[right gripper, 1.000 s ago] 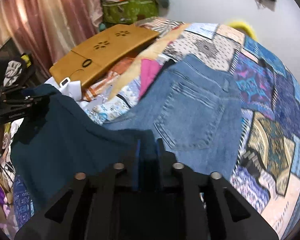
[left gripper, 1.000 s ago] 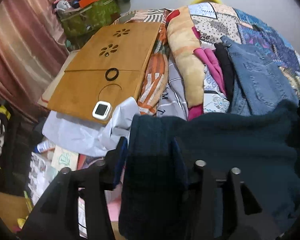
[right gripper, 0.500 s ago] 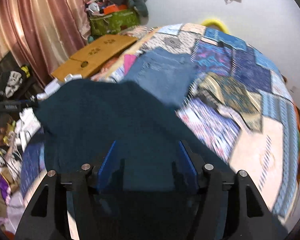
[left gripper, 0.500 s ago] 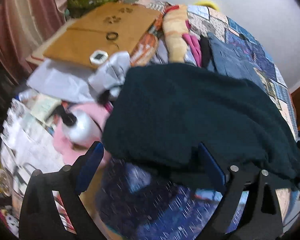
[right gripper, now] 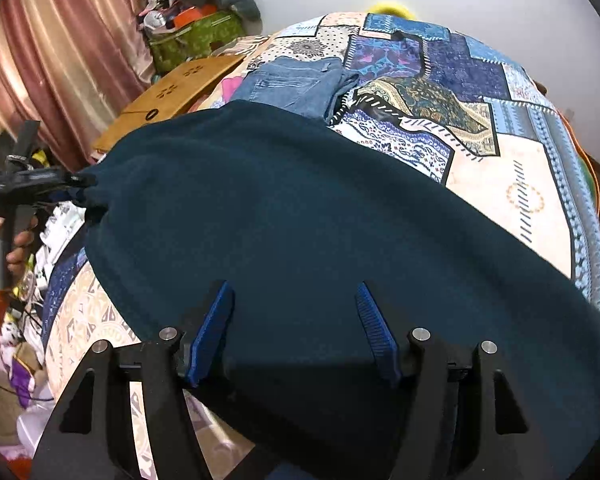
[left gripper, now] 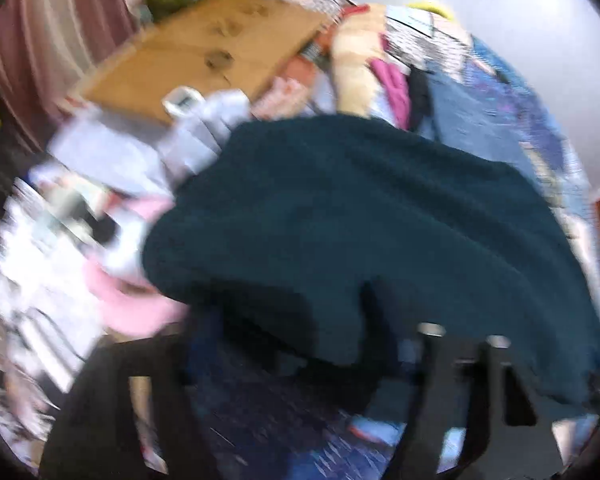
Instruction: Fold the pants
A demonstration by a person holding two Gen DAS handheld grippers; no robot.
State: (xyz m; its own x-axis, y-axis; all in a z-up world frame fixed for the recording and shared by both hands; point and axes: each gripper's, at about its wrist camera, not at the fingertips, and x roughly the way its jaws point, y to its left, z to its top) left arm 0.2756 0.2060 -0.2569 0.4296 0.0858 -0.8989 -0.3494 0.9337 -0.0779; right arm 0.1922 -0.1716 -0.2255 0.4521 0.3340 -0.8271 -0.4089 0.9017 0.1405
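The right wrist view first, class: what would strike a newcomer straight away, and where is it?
A large dark teal garment spreads across the near half of a patchwork bedspread. The right gripper stands over its near edge with blue pads apart, while the left gripper pinches its far left corner. Folded blue jeans lie beyond.

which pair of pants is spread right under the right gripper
The dark teal pants, spread under the right gripper; the blue jeans lie folded farther up the bed.
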